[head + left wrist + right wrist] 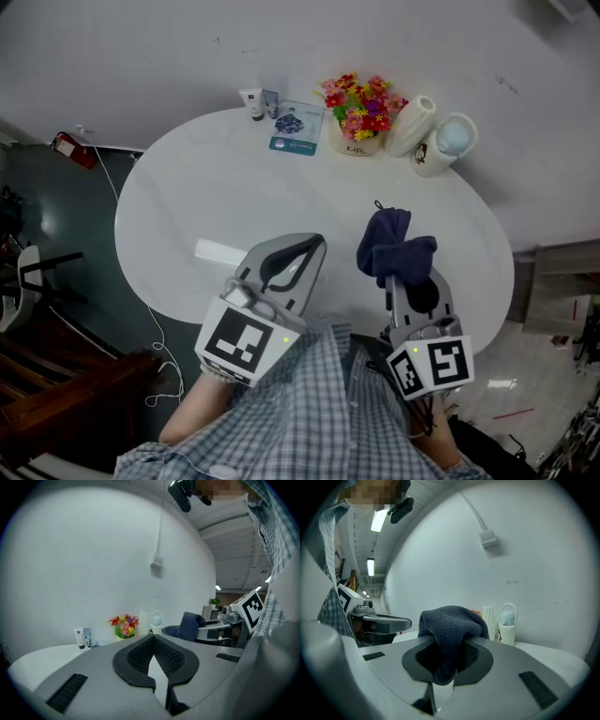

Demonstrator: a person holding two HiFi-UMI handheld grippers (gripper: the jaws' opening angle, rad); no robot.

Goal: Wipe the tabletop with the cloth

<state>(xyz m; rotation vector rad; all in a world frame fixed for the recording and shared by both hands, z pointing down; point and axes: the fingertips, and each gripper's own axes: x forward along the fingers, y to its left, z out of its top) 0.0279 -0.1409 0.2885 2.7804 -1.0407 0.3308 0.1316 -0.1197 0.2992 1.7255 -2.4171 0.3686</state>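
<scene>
The right gripper [401, 279] is clamping a dark blue terry cloth [392, 244], its jaws pinched on the lower folds while the rest is bunching up above them in a loose lump. That bundle is hanging over the white oval table [216, 187], on the near side of the pot of red and yellow flowers [359, 114] and well apart from it. It isn't lying flat on the surface yet, so I'd say the wiping proper isn't under way.

The left gripper [314, 246] is hovering near the cloth, further from the flowerpot, with its jaws together and nothing between them.

The cloth is looking soft, light and floppy, so it'll sag and fold wherever it's let go. Holding it by a thick gathered fold, as now, seems the sound choice, since a single edge would likely slip out once it's dragging on the tabletop.

A white vase [412, 125] and a white bottle with a pale blue cap [445, 142] are standing just beside the flowerpot, worth steering round.
</scene>
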